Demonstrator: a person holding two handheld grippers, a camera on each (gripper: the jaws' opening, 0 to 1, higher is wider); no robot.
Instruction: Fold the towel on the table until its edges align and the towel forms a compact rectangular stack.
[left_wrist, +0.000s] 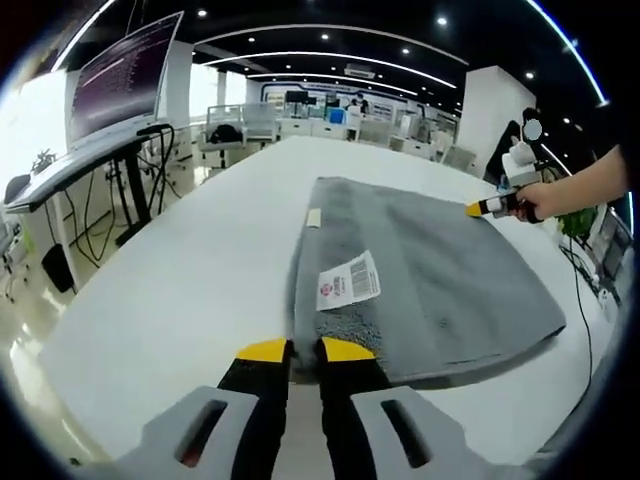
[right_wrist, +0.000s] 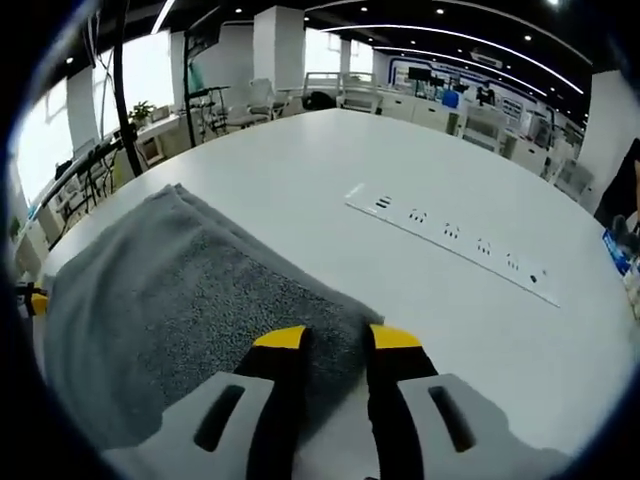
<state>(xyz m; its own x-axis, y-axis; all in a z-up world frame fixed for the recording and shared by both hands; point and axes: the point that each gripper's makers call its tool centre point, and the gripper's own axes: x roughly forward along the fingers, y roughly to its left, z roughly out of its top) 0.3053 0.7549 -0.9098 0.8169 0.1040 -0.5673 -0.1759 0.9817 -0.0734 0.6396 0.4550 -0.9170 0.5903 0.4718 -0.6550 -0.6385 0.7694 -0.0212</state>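
Towel (left_wrist: 430, 270) label (left_wrist: 348, 281): barcode, unreadable.

The towel (left_wrist: 420, 280) is laid on the table (left_wrist: 190, 290). A power strip (right_wrist: 450, 232) is set on the table beyond the towel's far edge, well apart from it.

Office surroundings beyond the work surface

A white power strip (right_wrist: 450, 235) is laid flat on the tabletop. A large monitor (left_wrist: 120, 75) is mounted on a desk, with cables hung beneath. Desks and chairs are seen behind.
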